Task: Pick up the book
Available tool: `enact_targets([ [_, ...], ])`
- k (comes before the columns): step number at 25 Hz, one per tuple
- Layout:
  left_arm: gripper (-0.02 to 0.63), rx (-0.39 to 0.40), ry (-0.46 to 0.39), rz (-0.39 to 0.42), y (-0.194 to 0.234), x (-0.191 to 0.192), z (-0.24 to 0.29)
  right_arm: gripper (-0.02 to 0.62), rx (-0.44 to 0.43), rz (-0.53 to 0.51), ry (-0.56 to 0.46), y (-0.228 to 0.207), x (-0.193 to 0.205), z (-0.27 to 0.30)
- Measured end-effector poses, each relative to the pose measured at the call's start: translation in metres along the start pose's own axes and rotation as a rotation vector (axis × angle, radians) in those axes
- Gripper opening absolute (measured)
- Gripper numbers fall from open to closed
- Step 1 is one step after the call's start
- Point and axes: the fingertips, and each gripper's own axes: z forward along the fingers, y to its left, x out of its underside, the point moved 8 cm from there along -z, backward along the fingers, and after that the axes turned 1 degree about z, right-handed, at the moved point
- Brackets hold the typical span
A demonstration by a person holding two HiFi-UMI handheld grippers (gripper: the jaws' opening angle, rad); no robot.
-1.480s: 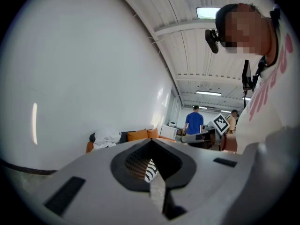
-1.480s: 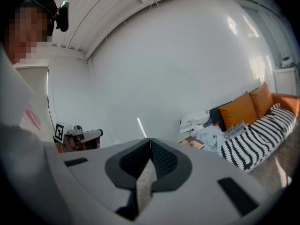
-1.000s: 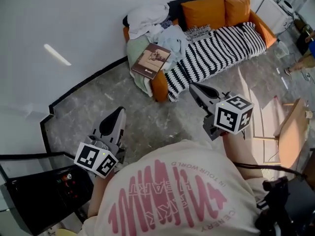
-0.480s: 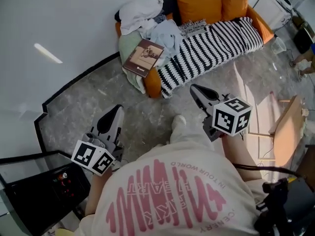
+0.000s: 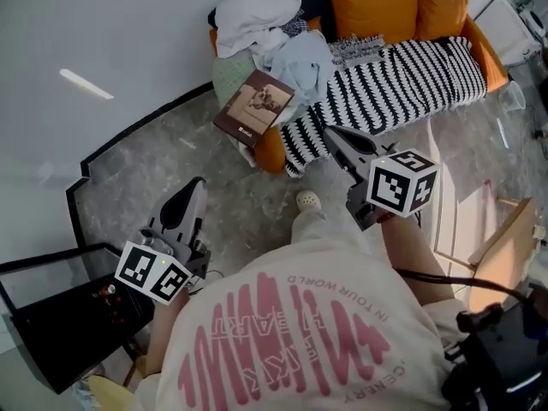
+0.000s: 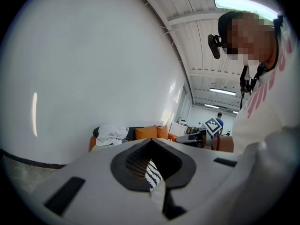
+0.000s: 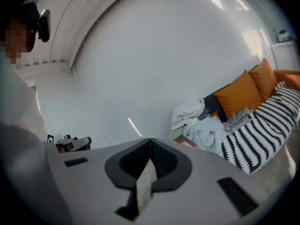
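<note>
Approach stage: left gripper (image 5: 193, 187) and right gripper (image 5: 332, 134) pressed together, empty, well short of book (image 5: 254, 107), seemingly atop clothes at sofa (image 5: 272, 150) end; jaws to be spread next.

White wall (image 5: 128, 41) took up the upper left, with one bright streak (image 5: 86, 84) reflected on it. Black skirting (image 5: 137, 131) stepped along its foot. Floor (image 5: 248, 195) was grey marbled tile, with a sunlit patch (image 5: 452, 202) at right. Orange sofa (image 5: 272, 151) stood against the wall: two orange cushions (image 5: 377, 11) at the back, striped black-and-white throw (image 5: 402, 80) over the seat, heap of pale clothes (image 5: 257, 15) on the left end. Wooden frame (image 5: 505, 238) at right edge — chair or table, couldn't tell. Black unit (image 5: 51, 315) sat lower left. Ceiling (image 6: 197, 55) was white and panelled — strip lights (image 6: 243, 3) on.
</note>
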Motion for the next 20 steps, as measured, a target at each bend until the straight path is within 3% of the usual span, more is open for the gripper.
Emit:
enact_targets([
  [6,0.006,-0.053,-0.043,-0.008,0.001,-0.015,0.051,0.011,-0.102,0.009,0.060,-0.045,-0.033,0.034],
  [14,0.006,-0.196,-0.054,-0.079,0.006,-0.020,0.079,0.011,-0.172,0.003,0.137,-0.081,-0.064,0.071],
  [20,0.006,-0.293,0.011,-0.052,0.008,-0.023,0.101,0.011,-0.218,0.028,0.165,-0.111,-0.075,0.094],
])
